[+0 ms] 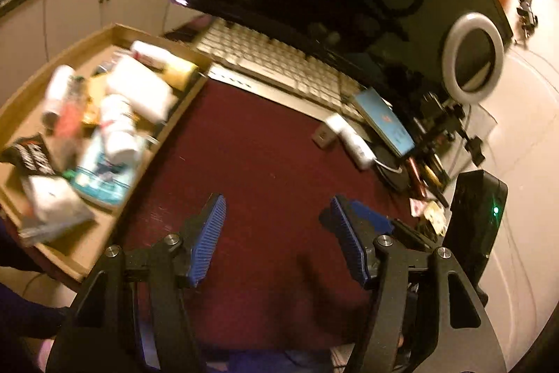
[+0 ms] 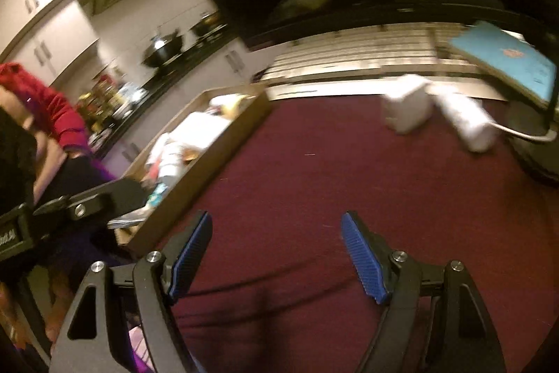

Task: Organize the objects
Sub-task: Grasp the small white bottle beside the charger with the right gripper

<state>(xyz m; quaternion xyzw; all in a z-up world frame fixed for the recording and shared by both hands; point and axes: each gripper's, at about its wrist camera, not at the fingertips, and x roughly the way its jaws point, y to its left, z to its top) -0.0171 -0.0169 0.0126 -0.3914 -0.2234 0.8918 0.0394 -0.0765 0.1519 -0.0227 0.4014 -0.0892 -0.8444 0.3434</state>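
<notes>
Both the left tongs (image 1: 277, 235) and right tongs (image 2: 276, 254) gape empty. The shallow cardboard tray (image 1: 188, 100) at the desk's left edge brims; white charger blocks (image 2: 407, 112) remain near the back edge.

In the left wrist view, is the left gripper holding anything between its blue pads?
No, the left gripper is open, and only the bare maroon table surface shows between its pads.

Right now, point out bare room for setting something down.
The maroon mat lies bare between the cardboard tray and the white chargers. Crowded: the tray's inside and the corner by the ring light.
</notes>
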